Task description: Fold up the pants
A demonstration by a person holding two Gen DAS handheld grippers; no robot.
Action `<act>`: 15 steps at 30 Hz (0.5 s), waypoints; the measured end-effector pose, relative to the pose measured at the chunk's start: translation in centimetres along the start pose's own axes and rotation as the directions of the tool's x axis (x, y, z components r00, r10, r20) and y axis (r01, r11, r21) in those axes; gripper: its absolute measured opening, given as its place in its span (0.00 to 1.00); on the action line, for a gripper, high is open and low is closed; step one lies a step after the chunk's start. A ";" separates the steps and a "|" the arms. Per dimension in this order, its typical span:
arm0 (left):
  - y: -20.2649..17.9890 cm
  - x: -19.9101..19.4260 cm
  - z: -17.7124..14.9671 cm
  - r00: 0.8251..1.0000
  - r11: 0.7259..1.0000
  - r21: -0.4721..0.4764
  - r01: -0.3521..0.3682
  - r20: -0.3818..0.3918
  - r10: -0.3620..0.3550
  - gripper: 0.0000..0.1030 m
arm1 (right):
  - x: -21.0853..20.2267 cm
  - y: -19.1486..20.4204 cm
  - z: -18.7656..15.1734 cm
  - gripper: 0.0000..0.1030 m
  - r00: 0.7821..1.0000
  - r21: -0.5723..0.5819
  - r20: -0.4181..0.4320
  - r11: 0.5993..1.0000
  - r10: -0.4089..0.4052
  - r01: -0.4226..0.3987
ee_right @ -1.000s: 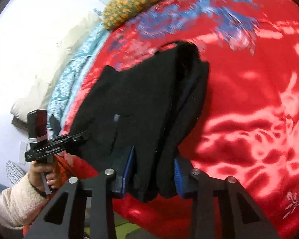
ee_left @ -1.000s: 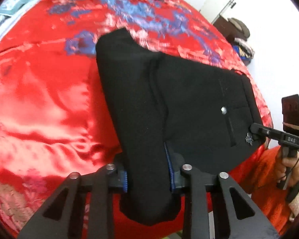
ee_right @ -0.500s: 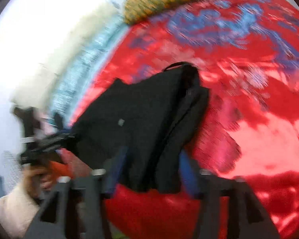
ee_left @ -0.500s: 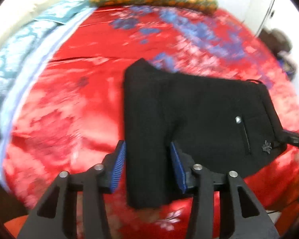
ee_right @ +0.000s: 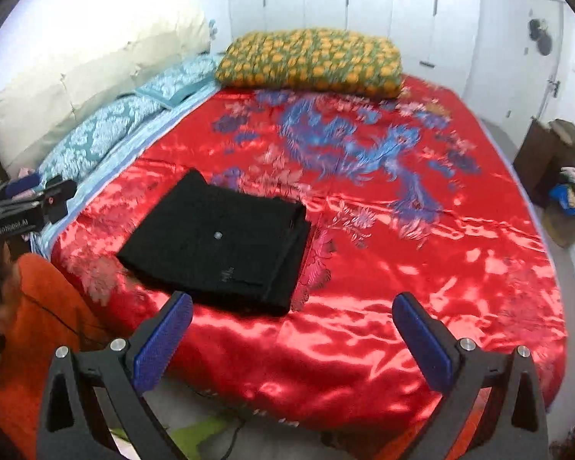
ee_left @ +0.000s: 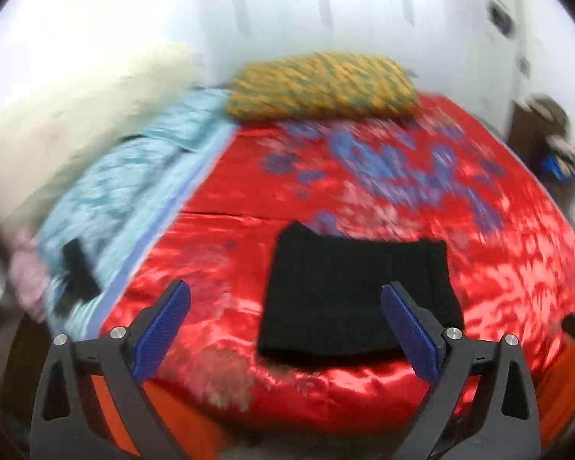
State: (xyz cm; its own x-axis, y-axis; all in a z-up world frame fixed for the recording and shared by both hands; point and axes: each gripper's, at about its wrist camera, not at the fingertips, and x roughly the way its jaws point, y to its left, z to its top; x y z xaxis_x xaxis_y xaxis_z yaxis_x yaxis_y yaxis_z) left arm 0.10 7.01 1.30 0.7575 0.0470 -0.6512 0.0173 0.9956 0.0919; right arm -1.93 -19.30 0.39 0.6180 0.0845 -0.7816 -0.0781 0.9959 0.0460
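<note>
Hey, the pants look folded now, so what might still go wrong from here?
The folded black pants lie near the front edge of the glossy red satin bedspread; on such smooth fabric they might slide off. Both the left gripper and the right gripper are open and empty, so nothing steadies the stack. A low sweep past it might snag the fold.

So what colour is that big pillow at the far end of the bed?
The pillow is green with orange-yellow blobs all over. The right wrist view shows it best.
</note>
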 end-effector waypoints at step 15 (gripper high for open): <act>-1.9 -2.4 -4.5 0.962 0.994 0.061 0.089 -0.262 -0.071 0.98 | -2.2 5.1 -2.4 1.00 0.998 0.060 -0.023 0.997 -0.051 0.052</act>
State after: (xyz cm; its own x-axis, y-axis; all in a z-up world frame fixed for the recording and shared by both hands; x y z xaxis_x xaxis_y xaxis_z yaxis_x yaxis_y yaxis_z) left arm -4.65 5.41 -0.73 0.5569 -0.0038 -0.8306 0.1246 0.9891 0.0790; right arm -5.60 -14.53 0.85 0.6032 0.0330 -0.7969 0.0012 0.9991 0.0422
